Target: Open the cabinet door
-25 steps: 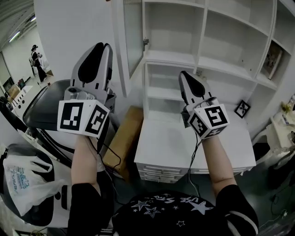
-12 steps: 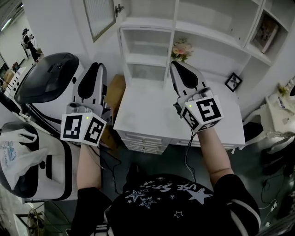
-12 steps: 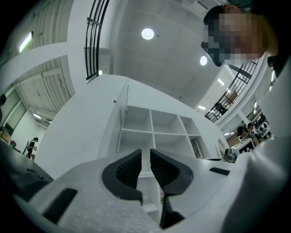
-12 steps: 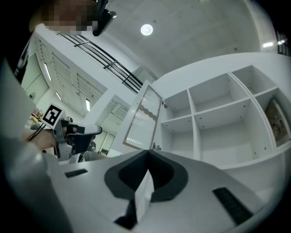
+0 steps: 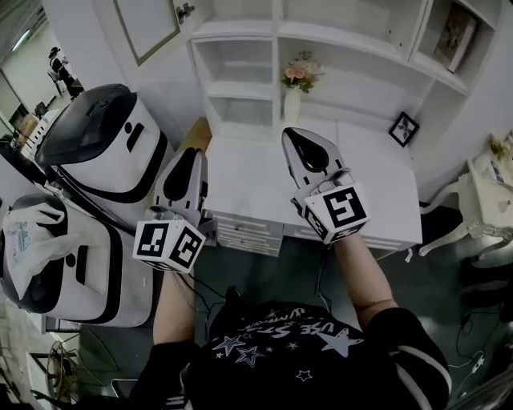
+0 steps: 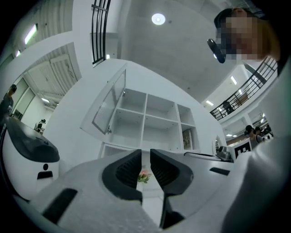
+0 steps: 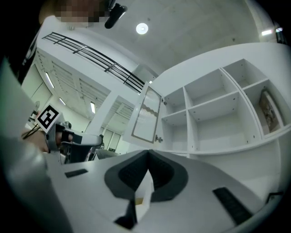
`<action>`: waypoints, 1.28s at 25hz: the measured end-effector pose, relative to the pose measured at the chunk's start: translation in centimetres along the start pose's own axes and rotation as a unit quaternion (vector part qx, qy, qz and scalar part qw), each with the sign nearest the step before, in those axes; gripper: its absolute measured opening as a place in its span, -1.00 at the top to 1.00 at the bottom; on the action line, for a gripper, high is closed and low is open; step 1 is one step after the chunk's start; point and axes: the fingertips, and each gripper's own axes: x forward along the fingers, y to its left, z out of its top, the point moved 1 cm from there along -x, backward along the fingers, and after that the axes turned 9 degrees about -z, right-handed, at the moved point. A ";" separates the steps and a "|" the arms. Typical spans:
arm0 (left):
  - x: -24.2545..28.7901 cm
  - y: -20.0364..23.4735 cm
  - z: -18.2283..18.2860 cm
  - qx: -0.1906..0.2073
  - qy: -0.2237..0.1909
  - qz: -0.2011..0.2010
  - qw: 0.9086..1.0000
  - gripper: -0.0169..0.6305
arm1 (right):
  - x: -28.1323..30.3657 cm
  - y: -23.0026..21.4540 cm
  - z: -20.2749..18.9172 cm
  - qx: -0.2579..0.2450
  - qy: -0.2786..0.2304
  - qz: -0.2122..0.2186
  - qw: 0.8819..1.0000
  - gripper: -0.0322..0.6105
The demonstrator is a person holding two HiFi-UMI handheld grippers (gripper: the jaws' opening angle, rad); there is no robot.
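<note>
The white cabinet door (image 5: 148,24) with its glass panel stands swung open at the top left, above the shelf unit (image 5: 240,60). It also shows in the left gripper view, where the door (image 6: 110,107) hangs open, and in the right gripper view as the door (image 7: 146,113) with its small knob. My left gripper (image 5: 195,154) hovers over the desk's left end, far below the door, its jaws a narrow slit apart with nothing between them (image 6: 145,152). Over the desk my right gripper (image 5: 290,132) is shut and empty (image 7: 148,152).
A white desk (image 5: 377,184) with drawers sits under both grippers. A vase of flowers (image 5: 295,80) and a small picture frame (image 5: 403,128) stand at its back. Two large white and black machines (image 5: 112,140) crowd the left side, one with a plastic bag (image 5: 28,232).
Both grippers have dropped and pulled back from the shelves to over the desk. The open door has slid to the top left corner of the head view.
</note>
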 end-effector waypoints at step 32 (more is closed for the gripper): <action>-12.1 -11.0 -12.1 -0.089 0.150 -0.085 0.981 0.90 | -19.1 3.7 -5.1 0.002 0.152 -0.108 0.983 0.89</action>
